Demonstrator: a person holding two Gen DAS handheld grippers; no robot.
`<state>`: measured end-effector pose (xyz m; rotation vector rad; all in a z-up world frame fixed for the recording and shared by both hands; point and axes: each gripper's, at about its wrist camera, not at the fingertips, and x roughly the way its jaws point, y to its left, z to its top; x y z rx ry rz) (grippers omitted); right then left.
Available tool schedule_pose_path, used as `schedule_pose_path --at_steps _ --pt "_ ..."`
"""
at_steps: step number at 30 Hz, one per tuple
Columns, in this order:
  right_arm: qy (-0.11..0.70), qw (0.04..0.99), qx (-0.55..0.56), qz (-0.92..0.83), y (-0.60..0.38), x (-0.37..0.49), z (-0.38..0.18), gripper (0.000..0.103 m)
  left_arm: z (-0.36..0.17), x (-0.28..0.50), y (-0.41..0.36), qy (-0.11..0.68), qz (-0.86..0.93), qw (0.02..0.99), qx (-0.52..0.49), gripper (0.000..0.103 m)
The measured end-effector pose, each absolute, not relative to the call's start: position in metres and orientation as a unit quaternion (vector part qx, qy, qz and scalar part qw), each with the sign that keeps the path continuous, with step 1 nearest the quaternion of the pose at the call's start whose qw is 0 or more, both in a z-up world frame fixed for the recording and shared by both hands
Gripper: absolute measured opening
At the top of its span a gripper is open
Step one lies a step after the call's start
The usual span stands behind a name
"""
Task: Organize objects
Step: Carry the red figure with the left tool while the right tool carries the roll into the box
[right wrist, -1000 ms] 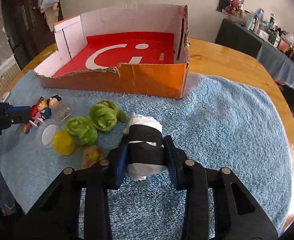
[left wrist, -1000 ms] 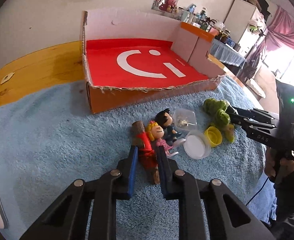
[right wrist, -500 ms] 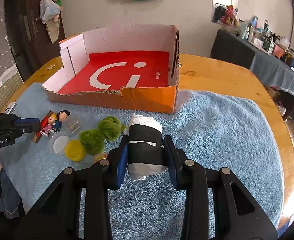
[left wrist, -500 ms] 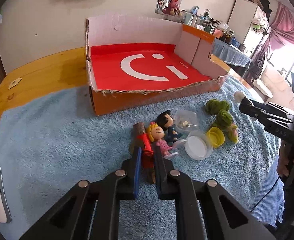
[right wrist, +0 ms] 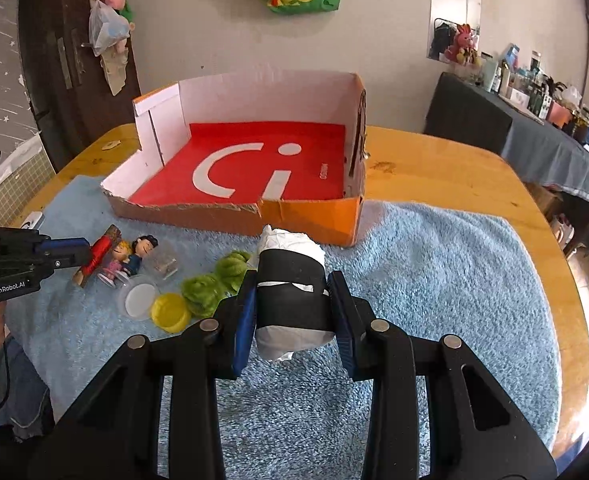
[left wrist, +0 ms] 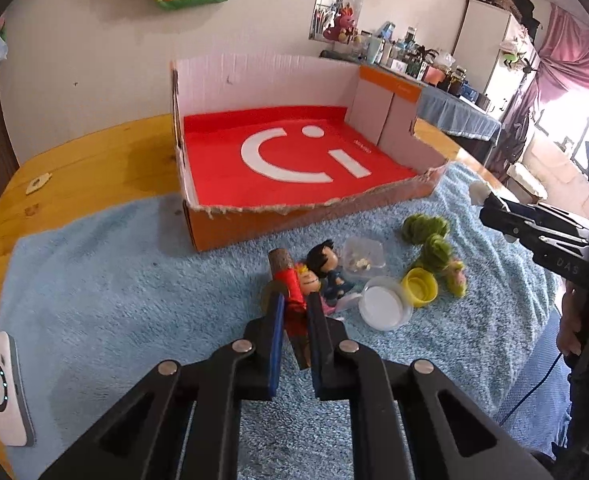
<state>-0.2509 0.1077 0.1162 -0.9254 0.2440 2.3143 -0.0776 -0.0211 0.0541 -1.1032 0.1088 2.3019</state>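
Observation:
My left gripper [left wrist: 294,312] is shut on a wooden stick wound with red thread [left wrist: 290,288], which lies on the blue towel [left wrist: 114,280]. Beside the stick are two small figurines [left wrist: 326,270]. My right gripper [right wrist: 292,296] is shut on a white paper roll banded with black tape [right wrist: 290,276] and holds it above the towel. Behind both stands an open cardboard box with a red floor [right wrist: 310,216], nothing in it. In the right wrist view the left gripper [right wrist: 82,250] is at the left, clamped on the red stick [right wrist: 98,254].
Right of the figurines lie a clear small tub [left wrist: 362,256], a white-lidded cup [left wrist: 384,306], a yellow cap [left wrist: 420,288] and green yarn balls [left wrist: 426,228]. A white device [left wrist: 4,380] sits at the towel's left edge. The round wooden table [right wrist: 454,172] shows past the towel.
The left jaws have closed onto the red-wound stick. The right gripper has risen with the roll, and the box now looks lower and farther off.

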Motion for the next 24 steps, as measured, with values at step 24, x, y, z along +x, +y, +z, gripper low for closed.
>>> schedule_pose_path --at_steps 24 --pt "0.060 0.311 -0.327 0.890 0.116 -0.288 0.158 0.033 0.115 -0.093 -0.012 0.047 0.878 0.304 -0.367 0.011"
